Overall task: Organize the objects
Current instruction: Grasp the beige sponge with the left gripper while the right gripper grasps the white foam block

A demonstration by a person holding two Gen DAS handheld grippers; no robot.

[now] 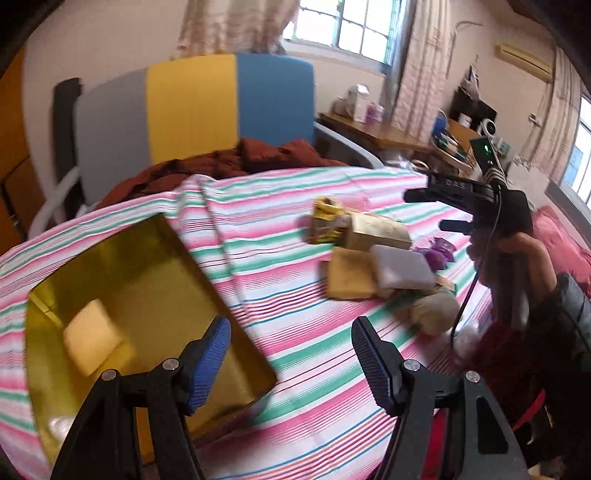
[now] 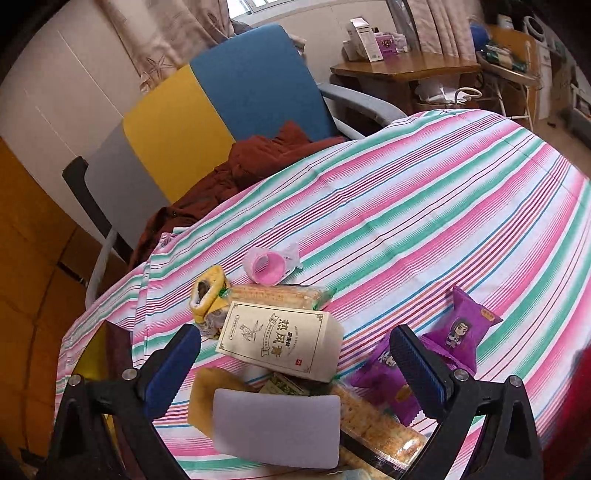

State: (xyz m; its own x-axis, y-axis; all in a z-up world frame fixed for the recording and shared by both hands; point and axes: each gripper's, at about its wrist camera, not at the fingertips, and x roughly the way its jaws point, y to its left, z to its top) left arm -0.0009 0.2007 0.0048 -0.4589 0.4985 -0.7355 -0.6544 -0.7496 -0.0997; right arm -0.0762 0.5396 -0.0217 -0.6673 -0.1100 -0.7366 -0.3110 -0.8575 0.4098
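A striped sheet (image 2: pixel 424 206) in pink, green, blue and white covers the bed that serves as the work surface in a lived-in bedroom. The left gripper (image 1: pixel 291 354) hovers with its blue-padded jaws spread wide and nothing between them, above the near edge of a shallow gold box (image 1: pixel 122 295) that lies open on the sheet. A pale square shows inside the box, too blurred to identify. Well to the right of the box sits a loose pile of snacks and small packages: a cream carton (image 2: pixel 280 343) printed with Chinese characters lies across the top, a yellow packet (image 2: pixel 208 295) and a pack of crackers (image 2: pixel 280 295) lie just behind it, a white pad (image 2: pixel 277 428) rests on a tan sponge (image 2: pixel 207 391) at the front, and purple snack bags (image 2: pixel 461 328) lie to the right. A pink roll (image 2: pixel 266 266) rests apart, just behind the pile. The right gripper (image 2: pixel 295 365) hangs over the pile, jaws released and holding nothing; a hand (image 1: pixel 524 258) grips its handle in the left view. Behind the bed stands a chair (image 2: pixel 229 99) with a grey, yellow and blue back and a rust-red blanket (image 2: pixel 236 170) heaped on its seat. A wooden table (image 2: pixel 406 68) with boxes, patterned curtains (image 1: pixel 417 66) and bright windows (image 1: pixel 343 26) line the far wall.
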